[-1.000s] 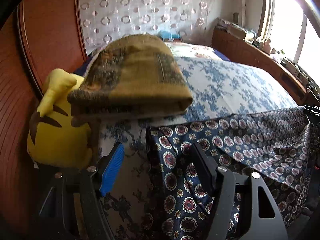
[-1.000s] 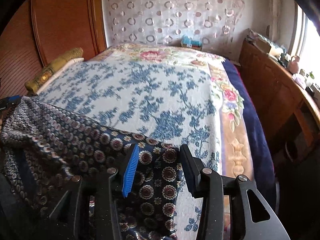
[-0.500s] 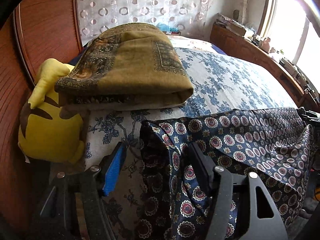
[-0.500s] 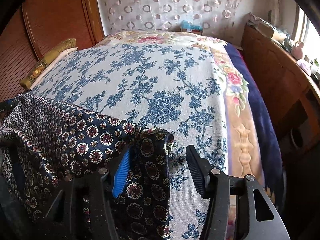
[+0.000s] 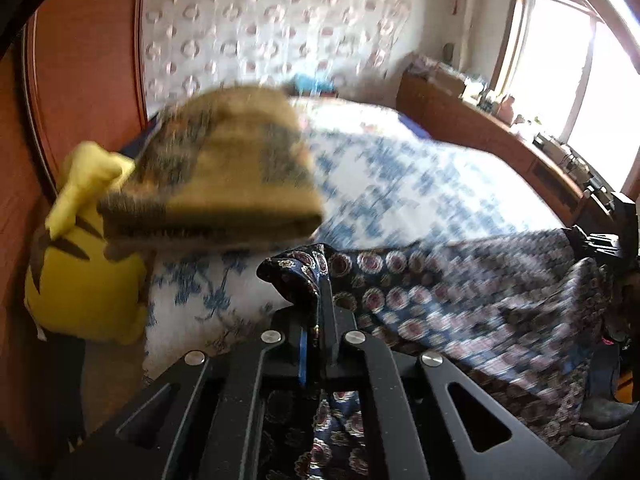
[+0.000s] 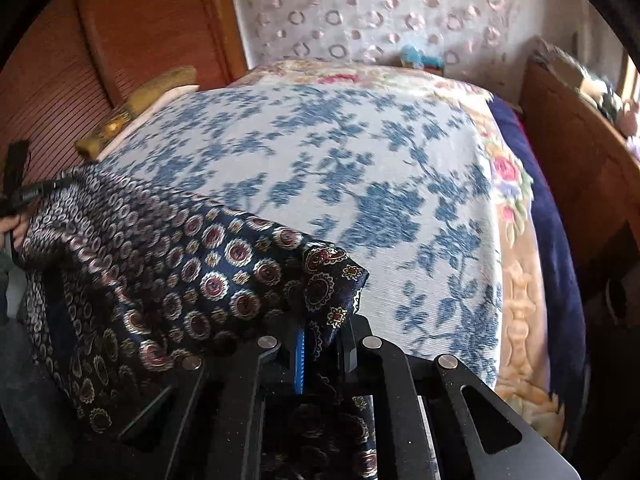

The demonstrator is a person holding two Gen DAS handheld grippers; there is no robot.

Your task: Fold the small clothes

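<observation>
A dark blue garment with round medallion print lies along the near edge of the bed and hangs over it. My left gripper pinches its left corner, which sticks up past the fingertips. In the right wrist view the same garment stretches away to the left, and my right gripper pinches its right corner. Both pairs of jaws are closing, with cloth pressed between the pads. The left wrist view is blurred by motion.
The bed has a white cover with blue flowers. A folded olive-brown blanket and a yellow plush toy sit at its left side against the wooden headboard. A wooden sideboard runs along the right under the window.
Both grippers stood open around the garment's corners and now have closed on them. The left gripper has lifted a little with its corner.
</observation>
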